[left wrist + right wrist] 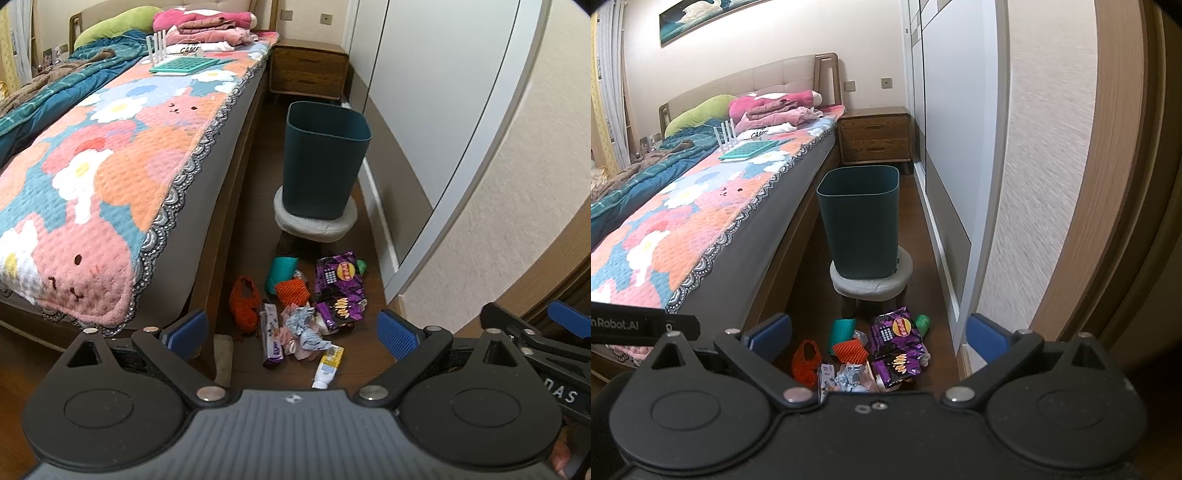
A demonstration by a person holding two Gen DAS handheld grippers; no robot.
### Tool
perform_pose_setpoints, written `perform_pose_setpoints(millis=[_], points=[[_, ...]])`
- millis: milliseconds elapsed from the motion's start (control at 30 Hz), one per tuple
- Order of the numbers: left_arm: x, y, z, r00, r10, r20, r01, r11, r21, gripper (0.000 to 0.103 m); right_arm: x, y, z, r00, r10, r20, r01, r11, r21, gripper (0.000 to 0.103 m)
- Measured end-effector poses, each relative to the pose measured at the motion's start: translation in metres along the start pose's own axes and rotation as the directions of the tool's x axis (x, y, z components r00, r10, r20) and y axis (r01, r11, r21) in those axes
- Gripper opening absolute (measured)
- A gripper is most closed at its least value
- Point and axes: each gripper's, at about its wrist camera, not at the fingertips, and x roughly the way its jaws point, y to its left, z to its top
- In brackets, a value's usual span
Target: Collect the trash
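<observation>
A dark teal bin (325,162) (860,221) stands on a low round stool (316,221) (871,284) between bed and wardrobe. On the wooden floor in front of it lies a heap of trash: purple crisp bags (338,291) (897,343), orange foam netting (293,291) (850,350), a red mesh bag (243,302) (806,360), crumpled paper (306,328) (851,380), a teal roll (280,273) (843,329) and a white-yellow tube (328,365). My left gripper (291,332) hangs open above the heap, holding nothing. My right gripper (879,338) is open too, also empty.
A bed with a flowered quilt (110,162) (683,229) runs along the left. A wooden nightstand (308,66) (875,134) stands behind the bin. Wardrobe doors (424,110) (949,129) and a wall close off the right, leaving a narrow aisle.
</observation>
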Motion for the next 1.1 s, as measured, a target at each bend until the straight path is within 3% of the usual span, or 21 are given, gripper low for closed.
perform_pose_setpoints(millis=[433,1100], points=[[-0.0076,-0.0045,-0.001,0.999,-0.044,0.011,0.044,0.999,0.029,0.099,0.0,0.0,0.0007,1.0,0.0,-0.002,0.0,1.0,0.001,0.1],[-0.0084,-0.0066,-0.0023,0.999,-0.045,0.01,0.045,0.998,0.036,0.099,-0.0037,0.0003,0.0037,1.0,0.023,-0.005,-0.023,1.0,0.002,0.099]])
